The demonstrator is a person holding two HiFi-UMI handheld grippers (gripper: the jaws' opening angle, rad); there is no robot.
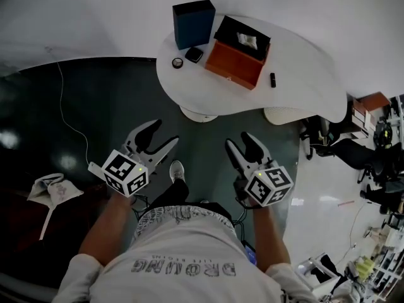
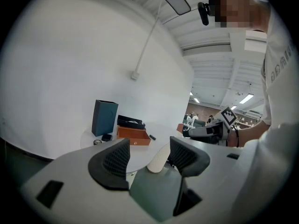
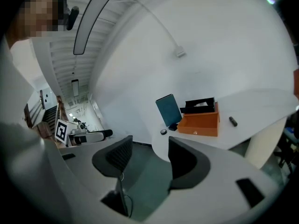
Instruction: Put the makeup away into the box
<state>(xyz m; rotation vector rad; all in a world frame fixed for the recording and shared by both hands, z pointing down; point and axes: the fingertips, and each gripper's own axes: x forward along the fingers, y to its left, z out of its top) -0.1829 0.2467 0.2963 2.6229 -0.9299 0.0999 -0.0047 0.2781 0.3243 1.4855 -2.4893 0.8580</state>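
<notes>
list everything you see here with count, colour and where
table: one, white, curved, ahead of the person
box: one, orange, open, mid-table
lid: one, black, raised at the box's back
tall box: one, dark blue, upright, left of the box
compact: one, black, in front of the tall box
pot: one, small, round, dark, left of the compact
tube: one, black, right of the box
bag: one, white, on the floor at left
cable: one, thin, pale, on the dark floor
shoe: one, white, between the grippers
left gripper: one, grey and black, fingers apart, empty
right gripper: one, grey and black, fingers apart, empty
</notes>
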